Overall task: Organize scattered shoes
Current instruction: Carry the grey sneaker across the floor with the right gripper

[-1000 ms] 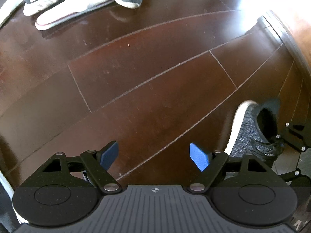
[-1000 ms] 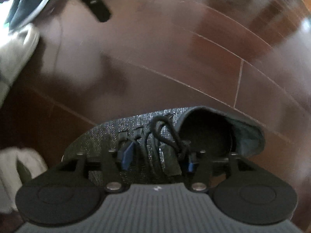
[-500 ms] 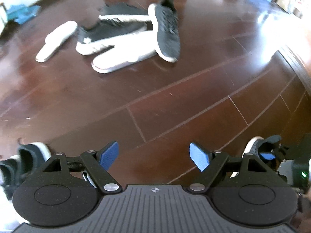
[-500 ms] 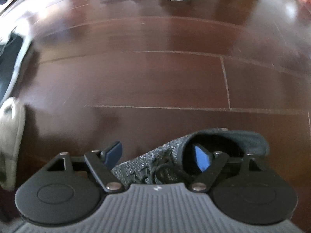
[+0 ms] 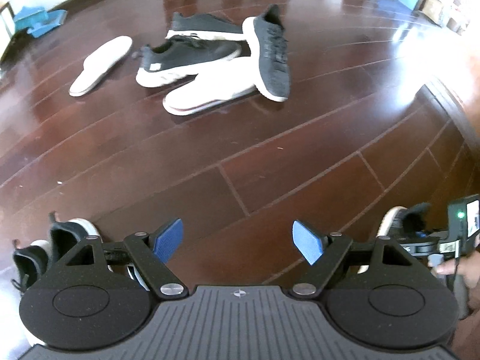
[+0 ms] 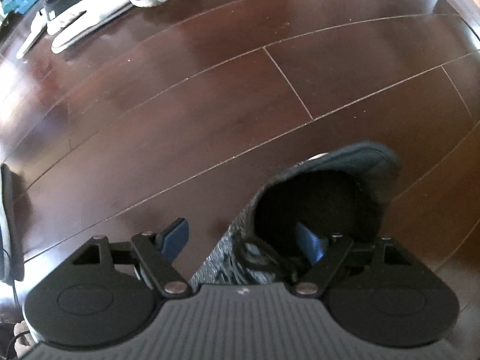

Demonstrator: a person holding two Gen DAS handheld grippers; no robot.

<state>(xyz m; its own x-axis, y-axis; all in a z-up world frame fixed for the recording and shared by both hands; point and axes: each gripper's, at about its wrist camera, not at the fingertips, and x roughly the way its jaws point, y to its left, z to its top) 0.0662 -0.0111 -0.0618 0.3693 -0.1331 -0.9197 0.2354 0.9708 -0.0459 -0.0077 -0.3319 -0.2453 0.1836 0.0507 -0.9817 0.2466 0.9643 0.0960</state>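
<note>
My right gripper (image 6: 244, 240) is spread wide, one finger inside the grey knit shoe (image 6: 315, 207); my left gripper (image 5: 238, 240) hangs released above the floor (image 5: 270, 165).

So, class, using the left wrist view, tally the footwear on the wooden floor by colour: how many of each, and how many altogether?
Dark lace-up sneakers with white soles: 6
White flat slippers or insoles: 2
Total: 8
</note>
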